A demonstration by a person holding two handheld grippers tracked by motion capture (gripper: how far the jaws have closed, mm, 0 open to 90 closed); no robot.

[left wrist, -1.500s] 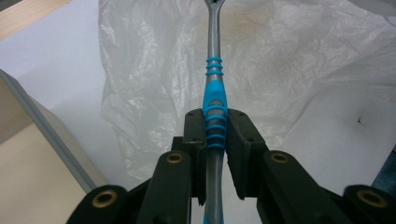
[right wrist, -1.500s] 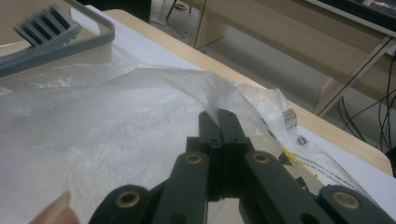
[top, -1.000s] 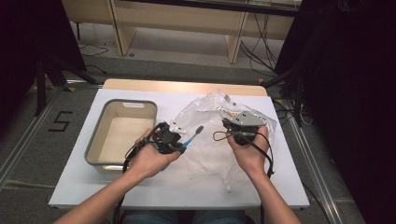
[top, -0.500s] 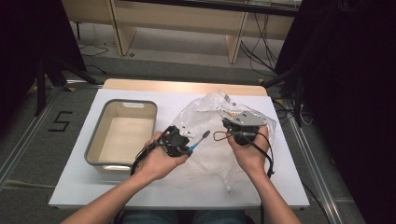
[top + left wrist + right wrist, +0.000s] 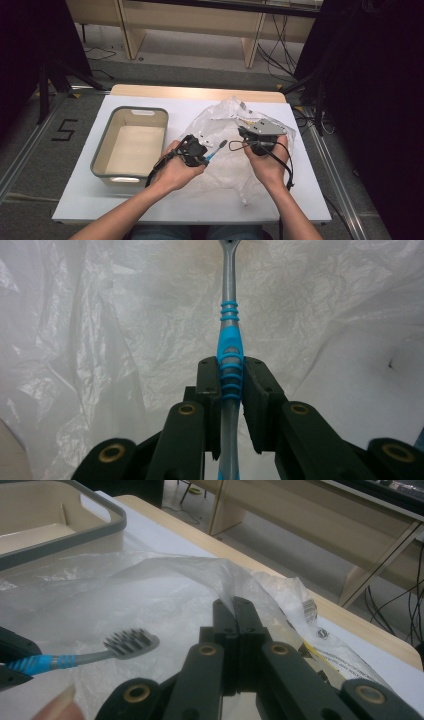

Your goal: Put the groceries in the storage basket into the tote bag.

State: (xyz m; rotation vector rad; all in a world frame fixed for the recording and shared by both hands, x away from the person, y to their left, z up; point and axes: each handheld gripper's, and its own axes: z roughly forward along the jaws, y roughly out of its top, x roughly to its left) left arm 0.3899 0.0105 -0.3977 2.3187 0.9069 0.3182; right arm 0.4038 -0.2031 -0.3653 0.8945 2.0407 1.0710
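White bench [image 5: 150,210], mid-bagging: the left claw [image 5: 231,385] gripped a toothbrush [image 5: 229,335] aimed at the plastic bag [image 5: 225,125], whose edge the right claw [image 5: 235,611] pinched shut; next, it likely needed the mouth lifted wider.

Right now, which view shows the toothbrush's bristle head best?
The right gripper view: the toothbrush lies side-on, bristles up. The left gripper view looks along its handle, clamped by the left gripper, head cropped. The high view shows it tiny.
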